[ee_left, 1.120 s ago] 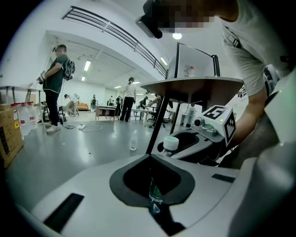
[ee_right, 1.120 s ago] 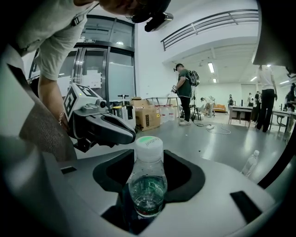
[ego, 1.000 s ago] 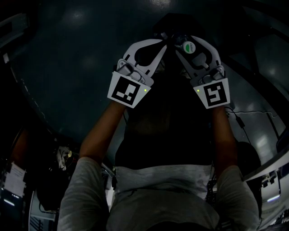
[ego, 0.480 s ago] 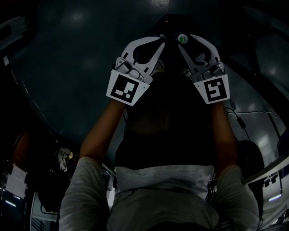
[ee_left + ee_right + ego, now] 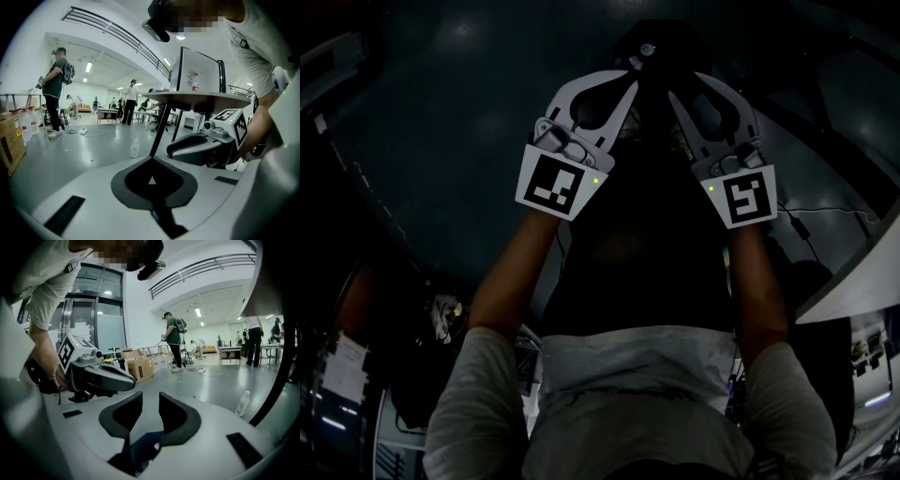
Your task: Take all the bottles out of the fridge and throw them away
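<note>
In the head view both grippers are held side by side over a dark bin. A small pale bottle cap shows inside it, just past the fingertips. My left gripper is shut, and in the left gripper view its black pads meet with nothing between them. My right gripper is open. In its own view a narrow gap separates the pads, which have just been closing on nothing. One clear bottle stands on the grey floor, and also shows in the right gripper view.
A white box-like cabinet sits on a round tabletop with a slanted black leg. Cardboard boxes stand by the wall. Several people and desks are far off. The other gripper hangs close alongside.
The green-and-white capped bottle that was between the right jaws has dropped away into the dark bin. The right jaws have narrowed. Both grippers have risen a little.
</note>
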Available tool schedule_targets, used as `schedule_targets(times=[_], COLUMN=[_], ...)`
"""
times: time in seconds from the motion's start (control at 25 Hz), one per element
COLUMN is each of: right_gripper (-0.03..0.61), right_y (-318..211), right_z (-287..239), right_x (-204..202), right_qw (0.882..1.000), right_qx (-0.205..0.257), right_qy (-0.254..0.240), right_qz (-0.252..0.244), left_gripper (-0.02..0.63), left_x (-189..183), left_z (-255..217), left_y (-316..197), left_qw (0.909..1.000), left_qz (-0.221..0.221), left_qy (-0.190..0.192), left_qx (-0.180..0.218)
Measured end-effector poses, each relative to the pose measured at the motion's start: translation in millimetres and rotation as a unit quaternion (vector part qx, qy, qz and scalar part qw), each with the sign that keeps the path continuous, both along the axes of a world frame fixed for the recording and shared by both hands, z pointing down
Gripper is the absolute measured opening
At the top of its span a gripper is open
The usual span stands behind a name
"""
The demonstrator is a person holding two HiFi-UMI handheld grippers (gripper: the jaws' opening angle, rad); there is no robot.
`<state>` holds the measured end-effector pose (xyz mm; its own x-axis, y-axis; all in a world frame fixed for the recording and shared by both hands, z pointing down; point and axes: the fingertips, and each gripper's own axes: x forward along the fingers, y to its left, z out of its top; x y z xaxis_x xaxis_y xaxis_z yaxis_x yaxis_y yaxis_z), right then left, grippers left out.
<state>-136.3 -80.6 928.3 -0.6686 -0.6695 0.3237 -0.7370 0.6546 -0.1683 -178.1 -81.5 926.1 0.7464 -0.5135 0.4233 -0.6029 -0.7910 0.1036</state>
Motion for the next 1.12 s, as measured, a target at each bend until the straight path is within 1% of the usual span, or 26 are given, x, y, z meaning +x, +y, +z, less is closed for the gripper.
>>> schedule_targets(times=[0.2,0.36,0.6,0.76,0.88,0.96,1.12], right_gripper=[0.121,0.116,0.104,0.095,0.092,0.092,0.09], right_y=[10,11,1,-3,-5,-3,3], right_z=[-99,-181,-296,-357,-396,-420,-461], right_x=[4,8,29,39,43,43,40], right_qw=[0.999,0.998,0.997,0.996,0.995,0.994,0.994], right_qx=[-0.004,0.001,0.037,0.056,0.066,0.07,0.071], right_qy=[-0.025,-0.03,-0.031,-0.033,-0.034,-0.033,-0.03], right_qz=[0.032,0.048,0.061,0.068,0.073,0.073,0.074], left_gripper=[0.012,0.012,0.012,0.012,0.012,0.012,0.012], left_x=[10,16,33,39,43,45,46], left_z=[-92,-173,-288,-345,-381,-405,-451], left_y=[5,9,-1,0,-1,0,4], left_qw=[0.9999,0.9997,0.9966,0.9954,0.9938,0.9926,0.9915], left_qz=[0.013,0.013,-0.026,-0.027,-0.027,-0.023,-0.011], left_qy=[0.004,0.015,0.076,0.088,0.105,0.116,0.124], left_qx=[0.009,0.012,0.017,0.025,0.025,0.027,0.037])
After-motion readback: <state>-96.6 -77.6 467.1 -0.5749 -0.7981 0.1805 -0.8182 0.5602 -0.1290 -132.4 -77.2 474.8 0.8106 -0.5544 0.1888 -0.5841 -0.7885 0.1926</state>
